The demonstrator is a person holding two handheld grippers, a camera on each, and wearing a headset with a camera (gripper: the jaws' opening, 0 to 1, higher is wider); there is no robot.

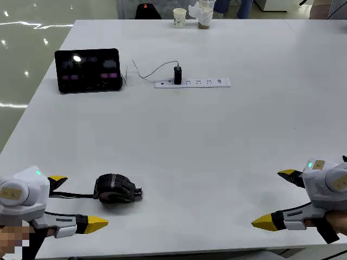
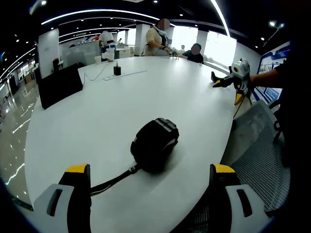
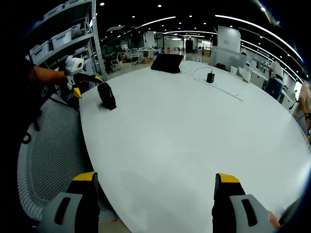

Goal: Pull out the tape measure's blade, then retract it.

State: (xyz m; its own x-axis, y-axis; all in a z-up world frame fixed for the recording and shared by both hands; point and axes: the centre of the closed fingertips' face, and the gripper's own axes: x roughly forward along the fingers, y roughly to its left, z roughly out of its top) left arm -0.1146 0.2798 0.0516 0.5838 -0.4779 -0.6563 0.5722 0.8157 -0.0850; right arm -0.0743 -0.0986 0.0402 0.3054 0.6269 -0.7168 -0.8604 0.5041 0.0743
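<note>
The black tape measure (image 1: 115,188) lies on the white table (image 1: 206,141) near its front left edge, with a black strap trailing left from it. My left gripper (image 1: 79,199) is open, its yellow-tipped jaws standing either side of the strap, just short of the case. In the left gripper view the tape measure (image 2: 154,143) sits a little ahead between the open jaws. My right gripper (image 1: 275,197) is open at the front right edge, with nothing between its fingers. The right gripper view shows the tape measure (image 3: 106,95) far off beside the left gripper (image 3: 80,82).
A black tablet (image 1: 88,70) stands at the back left, cabled to a white power strip (image 1: 192,83) with a black plug. Two paper cups (image 1: 179,17) stand at the far edge. People sit at the table's far end (image 2: 195,52).
</note>
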